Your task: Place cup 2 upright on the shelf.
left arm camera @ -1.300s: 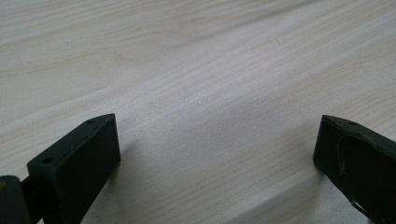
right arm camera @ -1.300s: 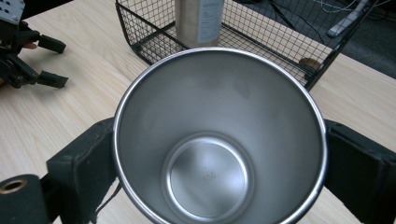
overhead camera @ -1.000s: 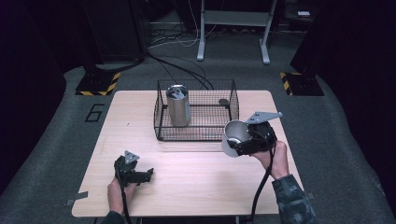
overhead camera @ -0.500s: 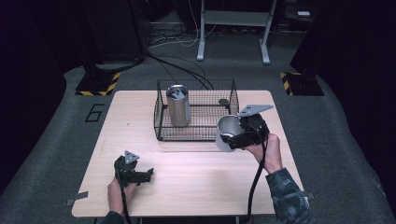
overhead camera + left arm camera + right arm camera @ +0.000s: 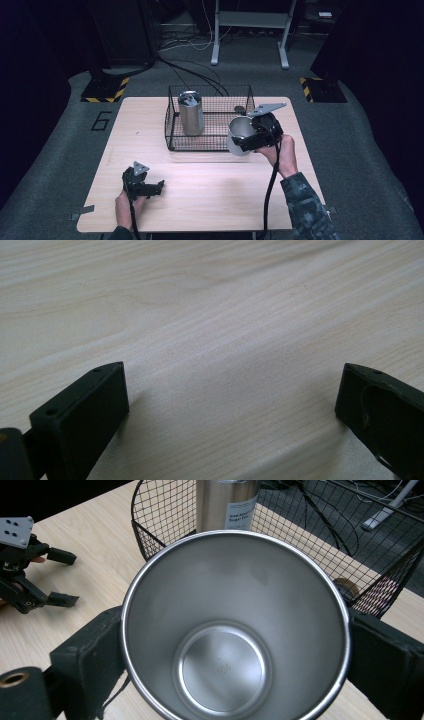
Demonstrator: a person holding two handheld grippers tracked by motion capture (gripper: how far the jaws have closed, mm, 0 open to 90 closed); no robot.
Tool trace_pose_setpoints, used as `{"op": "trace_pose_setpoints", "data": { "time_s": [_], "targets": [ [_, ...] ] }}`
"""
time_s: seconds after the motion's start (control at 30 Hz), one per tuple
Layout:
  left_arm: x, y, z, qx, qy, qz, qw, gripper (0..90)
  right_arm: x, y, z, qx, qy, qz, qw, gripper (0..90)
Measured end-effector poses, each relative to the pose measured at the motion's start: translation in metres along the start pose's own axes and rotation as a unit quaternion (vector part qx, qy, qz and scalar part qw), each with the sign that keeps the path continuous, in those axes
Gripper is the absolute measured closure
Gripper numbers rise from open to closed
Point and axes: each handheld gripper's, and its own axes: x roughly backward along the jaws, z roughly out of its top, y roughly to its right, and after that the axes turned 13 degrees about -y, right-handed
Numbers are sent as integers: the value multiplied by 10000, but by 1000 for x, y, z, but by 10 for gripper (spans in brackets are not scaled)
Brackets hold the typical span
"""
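My right gripper [image 5: 248, 141] clamps a stainless-steel cup [image 5: 239, 135], one black jaw pressed against each side of its wall. The cup is smooth, brushed metal with a thin rolled rim, round and tapering to a flat, dull-shining bottom. In the right gripper view its open mouth [image 5: 234, 625] faces the camera and spans the whole gap between the jaws. I hold it off the table, tilted, at the near right corner of a black wire basket [image 5: 172, 131].

The basket is a rectangular mesh of thin wire with upright walls and an open top. Inside it, beyond my right jaws, stands a second steel tumbler [image 5: 191, 113], tall, cylindrical and upright. It carries a pale label [image 5: 239, 517] with small print that I cannot read. A small dark round thing [image 5: 347, 586] lies in the basket's corner, just past my right-hand jaw.

My left gripper [image 5: 150, 188] rests low on the table [image 5: 150, 135], its jaws spread wide with nothing between them, bare wood [image 5: 225, 365] under the gap. The wood is pale, matte, with fine straight grain.

The tabletop between my two grippers is open. A grey number 6 [image 5: 101, 120] is marked on the floor, left of the table.
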Motion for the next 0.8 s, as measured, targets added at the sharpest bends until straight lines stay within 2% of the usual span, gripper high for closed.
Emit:
{"op": "trace_pose_setpoints", "data": {
  "time_s": [0.17, 0.2, 0.27, 0.3, 0.37, 0.4, 0.43, 0.8],
  "targets": [
    [0, 0, 0, 22, 3, -1, 10000, 5, -2, 1, 5, -20, -20, 17, 10000, 61],
    [0, 0, 0, 20, 4, -3, 10000, 4, -3, 3, 7, 81, 6, 3, 10000, 61],
    [0, 0, 0, 19, 4, -3, 10000, 5, -2, 3, 9, -38, -38, 32, 10000, 61],
    [0, 0, 0, 22, 3, -1, 10000, 4, -3, 4, 10, 26, -13, 9, 10000, 61],
    [0, 0, 0, 19, 1, 0, 10000, 5, -3, 5, 12, -31, -11, 18, 10000, 61],
    [0, 0, 0, 20, 1, 0, 10000, 5, -4, 7, 14, 65, 19, -11, 10000, 60],
    [0, 0, 0, 20, 2, 0, 10000, 5, -3, 6, 15, -34, -39, 7, 10000, 61],
    [0, 0, 0, 29, 3, 1, 10000, 5, -8, 10, 29, -48, -33, -5, 10000, 61]
  ]
}}
